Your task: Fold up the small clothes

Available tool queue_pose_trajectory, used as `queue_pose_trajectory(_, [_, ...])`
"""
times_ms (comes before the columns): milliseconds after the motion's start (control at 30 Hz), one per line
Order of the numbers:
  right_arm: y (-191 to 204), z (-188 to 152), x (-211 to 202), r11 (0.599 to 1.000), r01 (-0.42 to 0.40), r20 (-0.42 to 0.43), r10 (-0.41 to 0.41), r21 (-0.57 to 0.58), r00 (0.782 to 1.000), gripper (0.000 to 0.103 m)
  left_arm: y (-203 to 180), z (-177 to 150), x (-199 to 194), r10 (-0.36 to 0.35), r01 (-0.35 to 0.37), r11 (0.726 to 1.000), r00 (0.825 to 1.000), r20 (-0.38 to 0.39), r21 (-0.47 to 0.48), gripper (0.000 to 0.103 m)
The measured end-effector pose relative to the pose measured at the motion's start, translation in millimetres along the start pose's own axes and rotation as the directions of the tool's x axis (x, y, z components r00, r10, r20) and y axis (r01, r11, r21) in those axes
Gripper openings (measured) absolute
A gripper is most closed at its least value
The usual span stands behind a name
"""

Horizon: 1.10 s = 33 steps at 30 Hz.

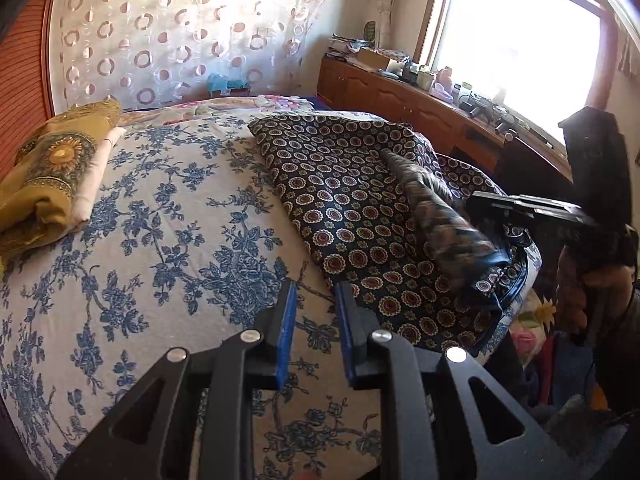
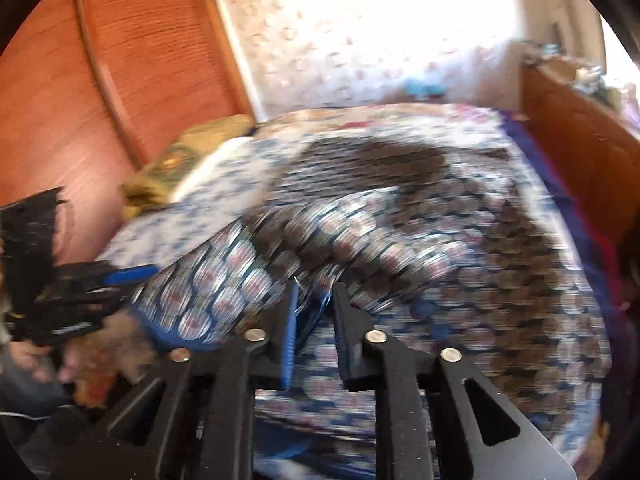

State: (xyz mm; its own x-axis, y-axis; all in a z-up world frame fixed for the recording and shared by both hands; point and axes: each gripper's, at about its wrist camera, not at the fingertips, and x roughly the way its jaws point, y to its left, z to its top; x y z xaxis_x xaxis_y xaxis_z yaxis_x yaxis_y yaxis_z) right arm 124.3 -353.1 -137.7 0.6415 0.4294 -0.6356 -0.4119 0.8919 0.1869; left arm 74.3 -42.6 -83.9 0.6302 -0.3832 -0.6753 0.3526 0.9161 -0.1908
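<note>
**Q:** Where is the garment, and what does it rest on?

**A:** A dark garment [image 1: 352,200] printed with small round flower medallions lies spread on the right half of a bed covered by a cream sheet with blue flowers [image 1: 160,240]. It reaches to the bed's right edge. Part of it is pulled up into a ridge [image 1: 436,216] that rises off the flat cloth and runs toward the right gripper [image 1: 516,208].

**Q:** Where is the left gripper?

**A:** The left gripper [image 1: 316,312] hovers over the sheet, just beside the garment's near left edge. Its blue-padded fingers stand a little apart with nothing between them; only the sheet shows in the gap.

**Q:** And the right one?

**A:** The right wrist view is heavily blurred. There the right gripper [image 2: 316,312] sits at the near edge of the lifted fold [image 2: 280,248], which drapes across just ahead of its fingers. Cloth appears between the blue pads, and the gap is narrow, but whether the pads actually press on it I cannot tell. From the left view, the raised ridge ends at that gripper's tips.

**Q:** Anything else nearby?

**A:** A folded mustard-yellow cloth with a sunflower print [image 1: 48,176] lies at the bed's far left, well apart from the garment. A wooden cabinet [image 1: 400,96] stands under a bright window.
</note>
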Motion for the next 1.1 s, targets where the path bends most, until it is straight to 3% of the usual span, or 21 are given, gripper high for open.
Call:
queue_pose_trajectory(133, [-32, 0, -4, 0.995, 0.100, 0.002, -0.100, 0.029, 0.995, 0.048, -2, -1, 2, -0.005, 0.005, 1.000, 1.000, -0.006, 0.003, 0.018])
queue_pose_trajectory(300, [-77, 35, 10, 0.991, 0.126, -0.021, -0.125, 0.051, 0.992, 0.049, -2, 2, 5, 0.006, -0.006, 1.000, 1.000, -0.011, 0.014, 0.018])
queue_pose_trajectory(400, [-97, 64, 38, 0.992, 0.118, -0.086, -0.113, 0.055, 0.990, 0.049, 1, 9, 8, 0.013, -0.013, 1.000, 1.000, -0.002, 0.014, 0.018])
queue_pose_trajectory(500, [-119, 81, 68, 0.983, 0.151, -0.183, -0.131, 0.102, 0.974, 0.049, 3, 15, 11, 0.021, -0.021, 1.000, 1.000, 0.006, 0.015, 0.018])
queue_pose_trajectory(600, [-126, 85, 84, 0.977, 0.165, -0.223, -0.132, 0.135, 0.966, 0.037, 5, 18, 14, 0.021, -0.021, 1.000, 1.000, 0.003, 0.013, 0.018])
queue_pose_trajectory(667, [-120, 91, 83, 0.986, 0.128, -0.196, -0.106, 0.107, 0.975, 0.002, 4, 19, 16, 0.019, -0.019, 1.000, 1.000, 0.001, 0.013, 0.018])
queue_pose_trajectory(767, [-106, 107, 61, 0.989, 0.144, -0.098, -0.143, 0.006, 0.985, 0.001, 2, 20, 17, 0.017, -0.018, 1.000, 1.000, 0.002, 0.020, 0.018])
queue_pose_trajectory(867, [-114, 139, 35, 0.981, 0.194, -0.021, -0.194, 0.013, 0.981, 0.001, 0, 21, 18, 0.017, -0.017, 1.000, 1.000, 0.001, 0.025, 0.018])
queue_pose_trajectory(967, [-131, 171, 25, 0.945, 0.326, 0.030, -0.326, 0.013, 0.945, 0.001, -2, 22, 20, 0.011, -0.011, 1.000, 1.000, -0.001, 0.029, 0.018])
queue_pose_trajectory(1033, [-141, 180, 25, 0.924, 0.383, 0.018, -0.383, 0.006, 0.923, 0.002, -5, 21, 22, 0.006, -0.006, 0.999, 1.000, -0.008, 0.034, 0.018])
queue_pose_trajectory(1100, [-148, 181, 28, 0.911, 0.412, -0.032, -0.412, -0.008, 0.911, 0.013, -9, 20, 25, 0.003, -0.002, 0.999, 1.000, -0.016, 0.039, 0.018])
